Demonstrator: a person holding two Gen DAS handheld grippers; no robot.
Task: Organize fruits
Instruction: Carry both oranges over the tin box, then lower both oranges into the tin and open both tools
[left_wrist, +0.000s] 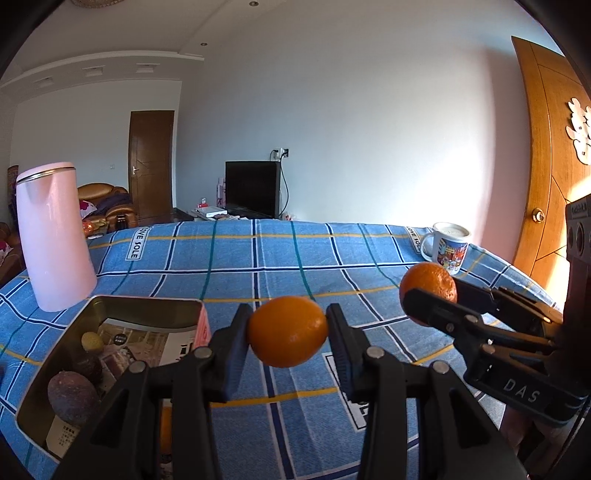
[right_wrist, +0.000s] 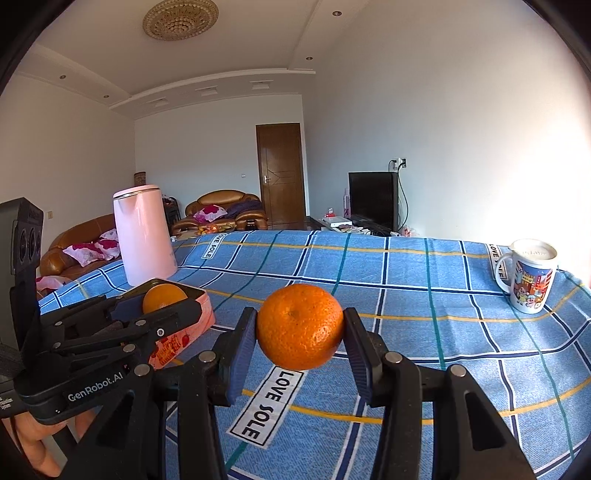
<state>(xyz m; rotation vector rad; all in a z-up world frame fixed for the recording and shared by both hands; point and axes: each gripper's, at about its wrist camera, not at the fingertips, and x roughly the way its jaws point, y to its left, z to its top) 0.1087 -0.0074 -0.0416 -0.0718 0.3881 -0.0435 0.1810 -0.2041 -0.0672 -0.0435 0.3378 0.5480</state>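
Note:
My left gripper (left_wrist: 288, 330) is shut on a smooth orange (left_wrist: 287, 331), held above the blue checked cloth just right of an open metal tin (left_wrist: 44, 365). The tin holds two dark round fruits (left_wrist: 74, 397) and a small yellow one (left_wrist: 92, 341) on printed paper. My right gripper (right_wrist: 300, 326) is shut on a bumpy mandarin (right_wrist: 300, 326), held over the cloth. In the left wrist view the right gripper (left_wrist: 430, 299) and its mandarin (left_wrist: 428, 282) show at the right. In the right wrist view the left gripper (right_wrist: 166, 301) with its orange (right_wrist: 162, 297) hangs by the tin (right_wrist: 199, 314).
A tall pink kettle (left_wrist: 55, 236) stands behind the tin at the left. A printed white mug (left_wrist: 448, 247) sits near the table's far right corner. The blue checked tablecloth (left_wrist: 280, 254) covers the table. A wooden door (left_wrist: 546, 177) stands close on the right.

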